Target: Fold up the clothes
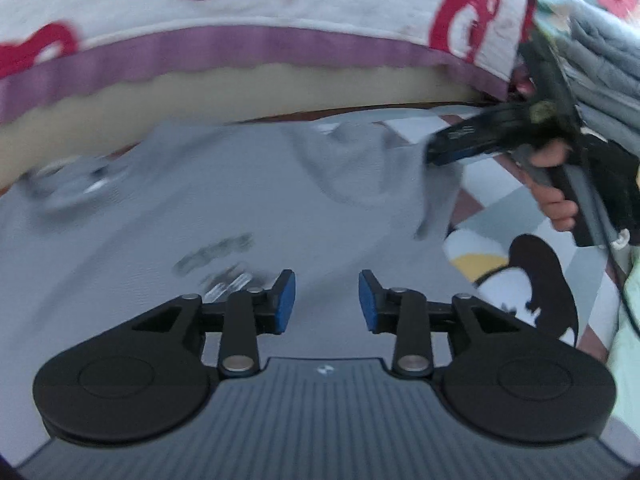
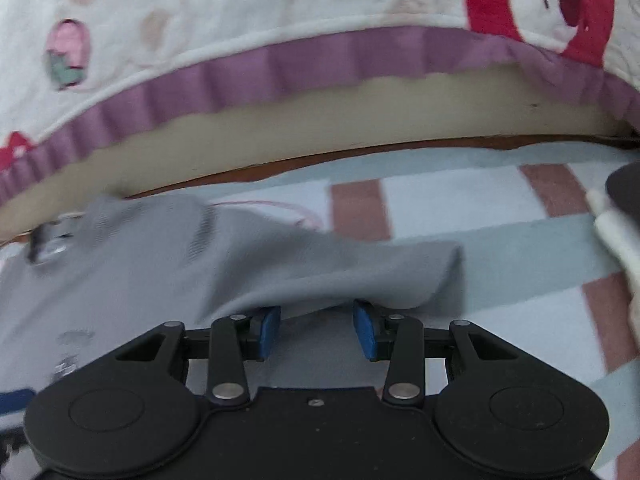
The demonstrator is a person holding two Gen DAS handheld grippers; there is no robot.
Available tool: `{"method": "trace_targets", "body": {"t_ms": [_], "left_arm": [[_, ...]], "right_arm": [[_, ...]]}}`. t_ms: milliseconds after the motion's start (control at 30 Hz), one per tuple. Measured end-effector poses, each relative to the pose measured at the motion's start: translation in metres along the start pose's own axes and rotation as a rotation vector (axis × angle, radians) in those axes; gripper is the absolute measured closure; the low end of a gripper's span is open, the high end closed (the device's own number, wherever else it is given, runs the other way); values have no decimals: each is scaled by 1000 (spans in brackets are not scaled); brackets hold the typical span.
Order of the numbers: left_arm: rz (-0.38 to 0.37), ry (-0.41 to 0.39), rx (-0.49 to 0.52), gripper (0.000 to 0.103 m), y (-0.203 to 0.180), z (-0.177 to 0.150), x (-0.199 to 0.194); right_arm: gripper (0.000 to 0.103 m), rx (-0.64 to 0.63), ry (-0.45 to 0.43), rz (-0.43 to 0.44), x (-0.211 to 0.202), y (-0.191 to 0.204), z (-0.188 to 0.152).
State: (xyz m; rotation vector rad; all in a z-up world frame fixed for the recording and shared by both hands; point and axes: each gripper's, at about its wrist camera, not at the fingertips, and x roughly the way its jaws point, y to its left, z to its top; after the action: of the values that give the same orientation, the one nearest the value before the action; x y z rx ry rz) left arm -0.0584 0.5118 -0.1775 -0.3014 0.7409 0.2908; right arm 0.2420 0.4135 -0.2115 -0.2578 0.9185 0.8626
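Left wrist view showed the left gripper (image 1: 327,300) part-open and empty above the grey shirt (image 1: 200,208) spread on the checked cover (image 1: 476,184); the right gripper (image 2: 317,330), also part-open, straddled its sleeve (image 2: 340,276) unpinched, apparently between folds.

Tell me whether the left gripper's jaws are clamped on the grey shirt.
No: the left gripper has its jaws apart above the grey shirt, with nothing pinched between them.
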Motion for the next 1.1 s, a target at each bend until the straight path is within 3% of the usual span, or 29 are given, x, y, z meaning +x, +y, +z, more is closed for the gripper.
{"method": "trace_targets", "body": {"t_ms": [67,233,333,467,533,667,833,867,900,1000,1100], "left_arm": [[-22,23,12,67,-16,14,22],[8,3,81,61,-61,27,53],[-3,9,-28,63,-59,32,68],[6,20,-167,96,-37,36,89],[12,32,-225,98,-25,38,100],[-78,39,-427,99,7,35,102],[-119,42,-505,99,17,30,108],[-122,43,-516,99,18,30,108],[-126,45,-526,99,19,30,109],[-140,48,-510,99,18,34,103],[-181,8,-478,96,16,36,81]], "right_arm": [[57,37,-12,-6,5,-8,7],[57,209,-38,120,7,-25,12],[57,218,-13,174,9,-23,17],[57,200,96,288,22,-12,26],[57,159,165,315,30,-1,28],[57,33,137,285,22,10,26],[56,-140,130,239,14,13,8],[61,-174,118,244,9,15,3],[93,-206,101,249,1,18,-3],[95,-303,50,262,-20,27,-20],[95,-225,-79,310,-67,16,-33]]}}
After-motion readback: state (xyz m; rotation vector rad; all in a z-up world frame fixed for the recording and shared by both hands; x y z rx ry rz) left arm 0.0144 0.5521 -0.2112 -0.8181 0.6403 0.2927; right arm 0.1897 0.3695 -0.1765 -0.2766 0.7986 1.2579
